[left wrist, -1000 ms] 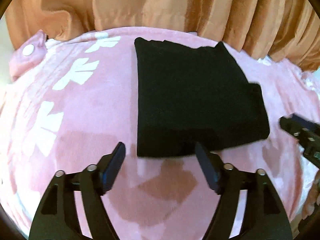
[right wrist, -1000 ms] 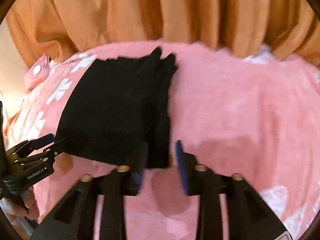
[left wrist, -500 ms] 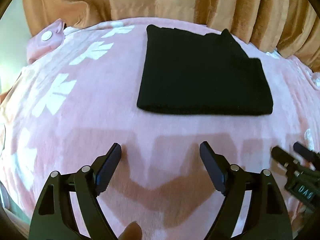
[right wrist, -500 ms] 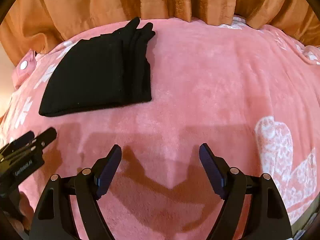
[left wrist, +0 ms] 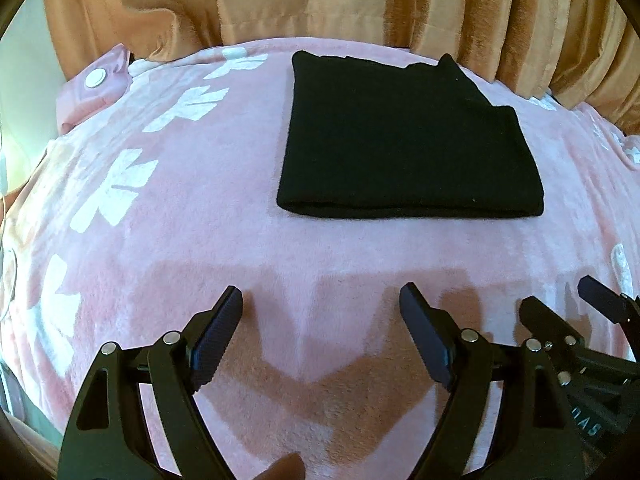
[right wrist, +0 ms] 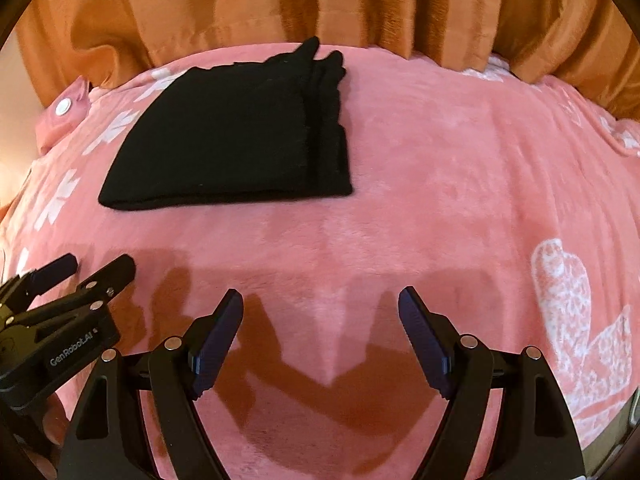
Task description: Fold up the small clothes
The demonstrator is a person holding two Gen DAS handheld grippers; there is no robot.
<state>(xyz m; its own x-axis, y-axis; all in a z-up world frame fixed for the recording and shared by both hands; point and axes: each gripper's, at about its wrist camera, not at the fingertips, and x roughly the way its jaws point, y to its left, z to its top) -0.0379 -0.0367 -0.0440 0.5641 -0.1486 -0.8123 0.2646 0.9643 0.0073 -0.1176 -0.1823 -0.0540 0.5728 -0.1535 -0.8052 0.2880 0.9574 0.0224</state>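
A black garment [left wrist: 404, 136] lies folded into a flat rectangle on the pink blanket [left wrist: 200, 208], its folded edge toward me. It also shows in the right wrist view [right wrist: 240, 136], up and to the left. My left gripper [left wrist: 321, 304] is open and empty, held above the blanket well short of the garment. My right gripper [right wrist: 320, 304] is open and empty too, to the right of the garment and back from it. Each gripper shows at the edge of the other's view, the right one [left wrist: 576, 312] and the left one [right wrist: 84, 272].
Orange curtains [left wrist: 360, 4] hang behind the far edge of the blanket. White flower prints [left wrist: 116, 188] run down the blanket's left side, and a pink tab with a white snap [left wrist: 96, 79] sits at the far left corner. A white lace print [right wrist: 576, 304] lies at the right.
Both grippers have pulled back and up from the garment's near edge. The right gripper, nearly closed at that edge a second ago, has opened wide. The garment lies flat and still.
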